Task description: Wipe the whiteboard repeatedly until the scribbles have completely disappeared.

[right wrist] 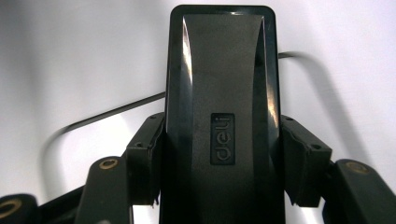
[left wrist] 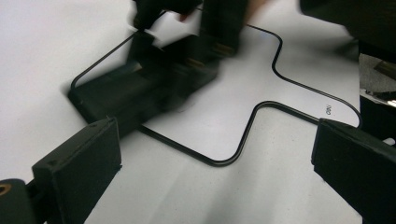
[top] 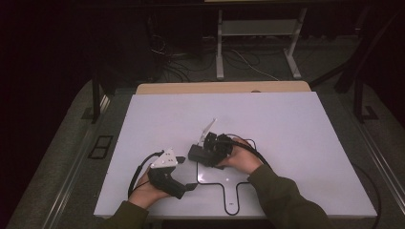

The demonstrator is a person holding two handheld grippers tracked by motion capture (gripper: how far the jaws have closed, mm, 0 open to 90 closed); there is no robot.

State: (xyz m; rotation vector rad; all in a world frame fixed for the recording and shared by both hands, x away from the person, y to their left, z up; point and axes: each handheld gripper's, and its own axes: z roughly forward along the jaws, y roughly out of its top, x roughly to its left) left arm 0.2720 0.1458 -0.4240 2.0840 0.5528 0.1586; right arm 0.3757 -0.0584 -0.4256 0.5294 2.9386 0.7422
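Observation:
A black oblong device marked "deli" (right wrist: 222, 116), much like a stapler, sits lengthwise between the jaws of my right gripper (right wrist: 222, 163), whose pads (right wrist: 144, 158) press on both its sides. In the high view the device (top: 196, 153) lies low over the white board, just left of centre, with the right gripper (top: 206, 149) shut on it. My left gripper (top: 187, 172) stands open to the lower left, its jaws wide apart and nothing between them. From the left gripper view (left wrist: 215, 186) the device (left wrist: 126, 93) lies blurred on a black outline (left wrist: 243, 140) drawn on the board.
The outline (top: 224, 183) is a rounded square with a handle pointing at the near edge of the white board (top: 286, 124). A wooden strip (top: 224, 87) runs along the far edge. Cables and desk legs (top: 219, 47) lie on the floor beyond.

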